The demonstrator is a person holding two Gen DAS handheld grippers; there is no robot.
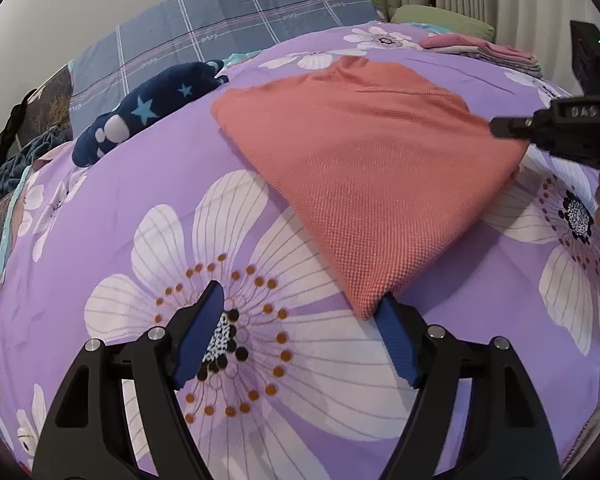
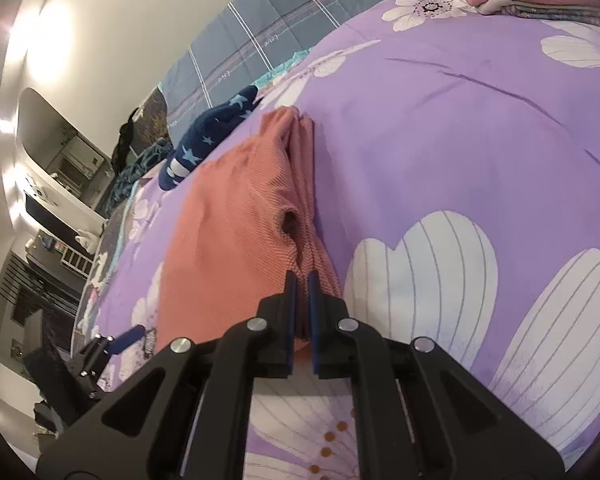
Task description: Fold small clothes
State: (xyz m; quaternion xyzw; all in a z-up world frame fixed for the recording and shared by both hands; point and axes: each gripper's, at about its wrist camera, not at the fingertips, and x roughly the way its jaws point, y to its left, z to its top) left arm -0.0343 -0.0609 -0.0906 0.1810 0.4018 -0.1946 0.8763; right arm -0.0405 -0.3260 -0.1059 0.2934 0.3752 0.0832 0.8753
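Right tool (image 2: 303,280) is clenched on the bunched edge of the salmon-pink waffle-knit garment (image 2: 228,216), the layered cloth pinched between its blue pads low in the centre of the right wrist view. Left tool (image 1: 300,308) is released, jaws spread wide at the bottom of the left wrist view, with its right-hand blue pad touching the nearest corner of the same garment (image 1: 364,160), which lies folded to a rough diamond across the middle of the frame on the purple quilt printed with large white flowers (image 1: 140,184). The step in hand looks like a further fold or a squaring-up of an already folded piece; next, the left tool would likely need to close on that near corner so both ends can be carried over together, or the cloth will drag and skew. Whether the pad sits under or just against the corner is hard to tell. Upper left of the left view shows a navy star-patterned fleece item (image 1: 148,108) waiting, and a stack of folded pink and grey clothes (image 1: 488,50) sits upper right. Behind runs a blue plaid bedsheet (image 1: 228,28); the room beyond is a bedroom with shelving, dim at the left edge.
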